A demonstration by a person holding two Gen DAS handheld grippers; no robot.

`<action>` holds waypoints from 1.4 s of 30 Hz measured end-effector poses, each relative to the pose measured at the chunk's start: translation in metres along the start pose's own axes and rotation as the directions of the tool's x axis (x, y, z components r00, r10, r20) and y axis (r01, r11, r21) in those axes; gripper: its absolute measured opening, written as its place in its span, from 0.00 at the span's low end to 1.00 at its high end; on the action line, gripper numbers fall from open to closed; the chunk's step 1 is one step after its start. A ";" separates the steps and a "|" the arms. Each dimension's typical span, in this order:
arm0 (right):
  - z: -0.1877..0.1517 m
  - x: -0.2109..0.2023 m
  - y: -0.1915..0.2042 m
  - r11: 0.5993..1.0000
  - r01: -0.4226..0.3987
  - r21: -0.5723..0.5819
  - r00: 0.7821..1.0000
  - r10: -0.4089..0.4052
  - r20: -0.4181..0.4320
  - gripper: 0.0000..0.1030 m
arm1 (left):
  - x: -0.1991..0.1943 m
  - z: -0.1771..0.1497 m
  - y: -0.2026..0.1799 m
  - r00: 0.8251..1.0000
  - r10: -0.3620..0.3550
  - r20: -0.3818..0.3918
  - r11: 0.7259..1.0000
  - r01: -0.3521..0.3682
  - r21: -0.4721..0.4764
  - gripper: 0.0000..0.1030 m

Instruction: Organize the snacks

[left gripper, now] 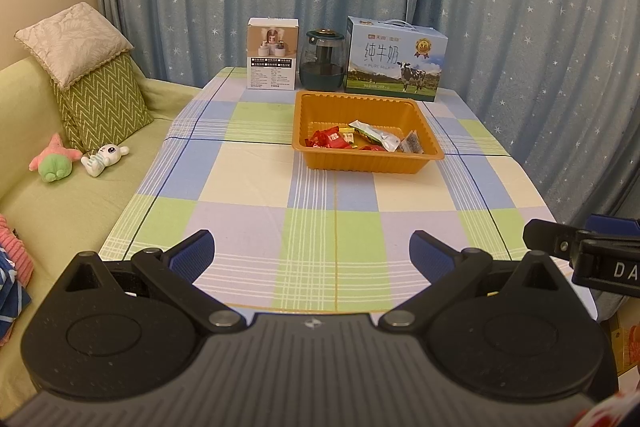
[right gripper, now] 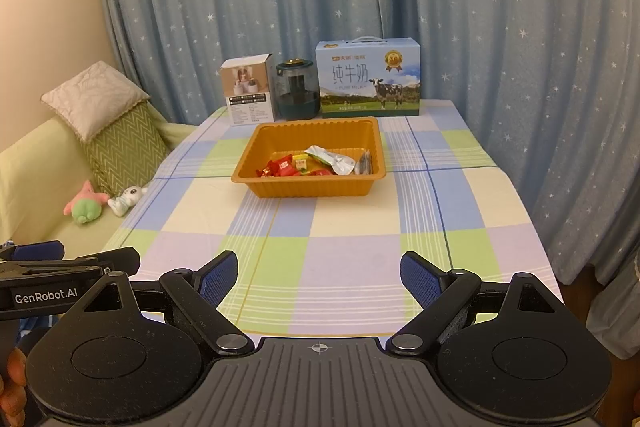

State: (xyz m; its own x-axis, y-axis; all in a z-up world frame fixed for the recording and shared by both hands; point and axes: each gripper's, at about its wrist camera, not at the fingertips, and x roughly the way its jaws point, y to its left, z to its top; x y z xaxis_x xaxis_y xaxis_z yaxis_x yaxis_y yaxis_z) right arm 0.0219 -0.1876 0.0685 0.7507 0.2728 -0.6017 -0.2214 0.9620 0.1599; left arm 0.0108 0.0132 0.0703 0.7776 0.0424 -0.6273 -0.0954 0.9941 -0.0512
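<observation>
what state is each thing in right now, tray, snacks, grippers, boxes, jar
orange tray: upright on the table, part filled
snack packets: loose inside the tray
left gripper: open, empty
right gripper: open, empty
milk box: upright, closed
white box: upright
glass jar: upright, lid on

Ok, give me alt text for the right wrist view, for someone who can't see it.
An orange tray holding wrapped snacks sits on a checked tablecloth, with the open right gripper empty in the foreground. Behind the tray stand a small box, a dark jar and a milk carton.
</observation>
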 end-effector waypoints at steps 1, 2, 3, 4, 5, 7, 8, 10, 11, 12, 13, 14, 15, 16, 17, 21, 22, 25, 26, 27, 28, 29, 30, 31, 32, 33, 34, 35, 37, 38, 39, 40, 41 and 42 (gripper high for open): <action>0.000 0.000 0.000 1.000 0.000 -0.001 1.000 0.000 0.000 0.85 | 0.000 0.000 0.000 1.000 0.000 0.000 1.000 0.000 0.001 1.00; 0.000 0.000 0.000 1.000 0.001 -0.001 1.000 -0.001 0.001 0.85 | 0.001 0.000 0.000 1.000 0.000 0.000 1.000 0.000 0.001 1.00; 0.000 0.000 0.000 1.000 0.000 0.000 1.000 0.000 0.001 0.85 | 0.001 -0.001 0.000 1.000 0.000 0.001 1.000 0.000 0.001 1.00; 0.000 0.000 0.000 1.000 0.000 0.001 1.000 0.000 0.000 0.85 | 0.001 -0.001 0.000 1.000 0.000 0.000 1.000 0.000 0.000 1.00; 0.000 0.000 0.000 1.000 0.000 0.001 1.000 0.000 0.000 0.85 | 0.001 0.000 0.000 1.000 0.000 0.000 1.000 0.000 0.000 1.00; 0.000 0.000 0.000 1.000 0.000 -0.001 1.000 0.000 0.000 0.85 | 0.001 0.000 0.000 1.000 -0.001 0.000 1.000 0.001 0.001 1.00; 0.000 0.000 0.000 1.000 0.000 0.000 1.000 0.000 0.000 0.85 | 0.001 0.000 0.000 1.000 0.000 0.000 1.000 0.000 0.000 1.00; 0.000 0.000 0.000 1.000 0.000 0.000 1.000 0.000 0.000 0.85 | 0.001 0.000 0.000 1.000 -0.001 0.000 1.000 0.001 0.001 1.00; 0.000 0.000 0.000 1.000 0.000 -0.001 1.000 0.000 0.000 0.85 | 0.001 -0.001 0.000 1.000 -0.001 0.000 1.000 0.001 0.002 1.00; 0.000 0.000 0.000 1.000 0.000 -0.001 1.000 0.000 0.000 0.85 | 0.001 -0.001 0.000 1.000 -0.002 0.000 1.000 0.002 0.001 1.00; 0.000 0.000 0.000 1.000 0.000 -0.001 1.000 0.000 0.000 0.85 | 0.002 -0.001 -0.001 1.000 -0.002 0.000 1.000 0.002 0.001 1.00; 0.000 0.000 0.000 1.000 0.000 0.000 1.000 0.000 0.000 0.85 | 0.001 -0.001 -0.001 1.000 -0.001 0.000 1.000 0.001 0.001 1.00; 0.000 0.000 0.000 1.000 0.000 0.000 1.000 0.000 0.000 0.85 | 0.001 -0.001 0.000 1.000 0.000 0.000 1.000 0.000 0.002 1.00; 0.000 0.000 0.000 1.000 -0.001 0.000 1.000 0.001 0.000 0.85 | 0.002 -0.001 -0.001 1.000 0.000 0.000 1.000 0.000 0.002 1.00; 0.000 0.000 0.000 1.000 0.000 0.000 1.000 0.000 -0.001 0.85 | 0.002 -0.001 -0.001 1.000 -0.001 0.000 1.000 0.001 0.002 1.00; 0.000 0.000 0.000 1.000 -0.001 -0.001 1.000 0.001 0.001 0.85 | 0.002 -0.001 -0.001 1.000 -0.001 0.001 1.000 0.001 0.003 1.00; 0.000 0.000 0.001 1.000 0.000 -0.001 1.000 0.000 0.001 0.85 | 0.002 -0.002 -0.001 1.000 -0.002 0.001 1.000 0.002 0.003 1.00; -0.002 0.001 0.001 1.000 -0.001 -0.001 1.000 0.001 0.001 0.85 | 0.002 -0.002 -0.001 1.000 -0.002 0.000 1.000 0.002 0.004 1.00; -0.002 0.001 0.002 1.000 0.000 -0.002 1.000 0.000 0.001 0.85 | 0.003 -0.002 -0.001 1.000 -0.001 -0.001 1.000 0.001 0.004 1.00; -0.002 0.001 0.002 1.000 0.000 -0.001 1.000 0.000 0.001 0.85 | 0.003 -0.002 -0.001 1.000 -0.002 -0.001 1.000 0.002 0.004 1.00; -0.001 0.001 0.001 1.000 -0.001 0.000 1.000 0.001 0.001 0.85 | 0.003 -0.002 -0.002 1.000 -0.002 -0.001 1.000 0.002 0.004 1.00; -0.001 0.001 0.002 1.000 -0.001 0.000 1.000 0.001 0.001 0.85 | 0.003 -0.002 -0.001 1.000 -0.002 0.000 1.000 0.002 0.005 1.00; -0.001 0.001 0.002 1.000 0.000 -0.001 1.000 0.000 0.001 0.85 | 0.003 -0.002 -0.001 1.000 -0.002 0.000 1.000 0.002 0.004 1.00; -0.001 0.001 0.001 1.000 0.000 -0.001 1.000 0.000 0.001 0.85 | 0.003 -0.002 -0.002 1.000 -0.002 0.000 1.000 0.002 0.004 1.00; -0.001 0.001 0.002 1.000 -0.001 -0.001 1.000 0.001 0.001 0.85 | 0.003 -0.002 -0.001 1.000 -0.002 0.000 1.000 0.002 0.004 1.00; -0.001 0.001 0.001 1.000 -0.001 -0.001 1.000 0.001 0.001 0.85 | 0.003 -0.002 -0.001 1.000 -0.002 0.000 1.000 0.002 0.004 1.00; -0.001 0.001 0.002 1.000 -0.001 -0.001 1.000 0.001 0.002 0.85 | 0.003 -0.002 -0.002 1.000 -0.002 0.000 1.000 0.002 0.004 1.00; -0.001 0.001 0.002 1.000 -0.001 -0.001 1.000 0.001 0.002 0.85 | 0.003 -0.002 -0.002 1.000 -0.002 0.000 1.000 0.002 0.004 1.00; -0.001 0.001 0.001 1.000 0.000 -0.001 1.000 0.000 0.001 0.85 | 0.003 -0.002 -0.002 1.000 -0.002 0.000 1.000 0.002 0.004 1.00; -0.001 0.001 0.002 1.000 0.000 -0.001 1.000 0.000 0.001 0.85 | 0.003 -0.002 -0.002 1.000 -0.001 0.000 1.000 0.001 0.004 1.00; -0.001 0.001 0.001 1.000 0.000 -0.001 1.000 0.000 0.001 0.85 | 0.003 -0.002 -0.002 1.000 -0.001 0.000 1.000 0.001 0.003 1.00; -0.001 0.001 0.001 1.000 -0.001 -0.001 1.000 0.001 0.001 0.85 | 0.003 -0.002 -0.002 1.000 -0.002 -0.001 1.000 0.002 0.004 1.00; -0.001 0.001 0.002 1.000 -0.001 -0.001 1.000 0.001 0.001 0.85 | 0.003 -0.002 -0.001 1.000 -0.001 0.000 1.000 0.001 0.004 1.00; -0.001 0.001 0.002 1.000 0.000 -0.001 1.000 0.000 0.001 0.85 | 0.003 -0.002 -0.001 1.000 -0.001 0.000 1.000 0.001 0.004 1.00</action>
State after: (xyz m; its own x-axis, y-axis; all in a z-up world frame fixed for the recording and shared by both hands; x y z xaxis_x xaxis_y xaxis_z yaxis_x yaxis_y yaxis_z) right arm 0.0214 -0.1856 0.0673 0.7513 0.2731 -0.6008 -0.2220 0.9619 0.1596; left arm 0.0121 0.0117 0.0673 0.7775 0.0410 -0.6276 -0.0921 0.9945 -0.0491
